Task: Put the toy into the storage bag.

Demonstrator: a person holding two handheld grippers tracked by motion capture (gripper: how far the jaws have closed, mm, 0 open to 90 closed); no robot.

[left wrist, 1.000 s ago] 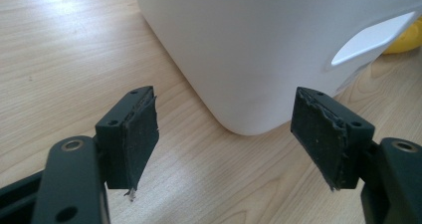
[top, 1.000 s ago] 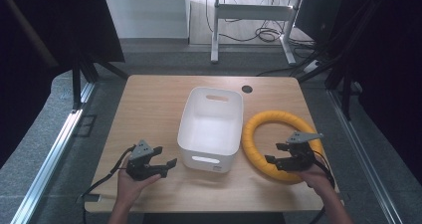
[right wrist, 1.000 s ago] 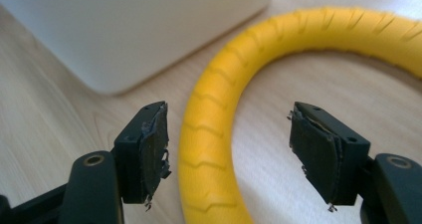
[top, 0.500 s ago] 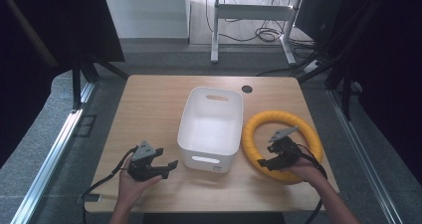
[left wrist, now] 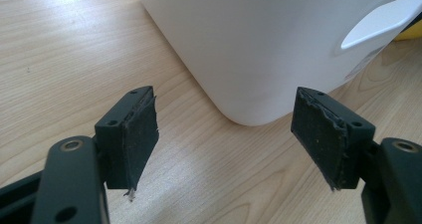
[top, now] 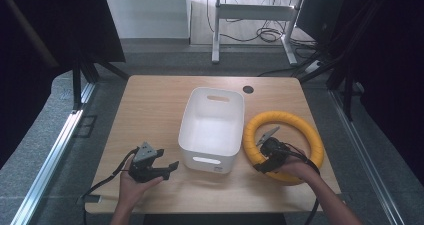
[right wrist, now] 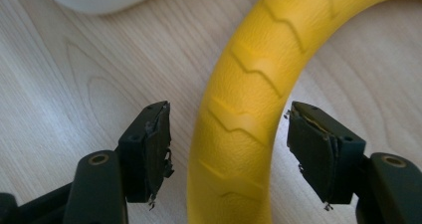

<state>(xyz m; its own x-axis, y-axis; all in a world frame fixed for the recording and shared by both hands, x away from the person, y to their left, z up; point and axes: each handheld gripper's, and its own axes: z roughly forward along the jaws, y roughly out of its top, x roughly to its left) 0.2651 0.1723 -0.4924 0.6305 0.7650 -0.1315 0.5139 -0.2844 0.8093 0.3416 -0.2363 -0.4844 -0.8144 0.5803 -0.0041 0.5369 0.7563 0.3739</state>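
High view: white bin (top: pixel 212 127) mid-desk (top: pixel 150 110), yellow ring (top: pixel 283 145) flat just right of it. Right gripper (right wrist: pixel 226 152) open, jaws straddling ring's near-left arc. Left gripper (left wrist: pixel 224 134) open, apart, facing bin's corner.

The left gripper (left wrist: pixel 226 144) hovers low over the wooden tabletop (left wrist: pixel 64 59), its two black fingers (left wrist: pixel 132 134) spread wide with nothing between them. Just ahead stands a white bin (left wrist: pixel 259 40), its rounded corner facing the gap. A handle slot (left wrist: pixel 380 27) shows on its right side.
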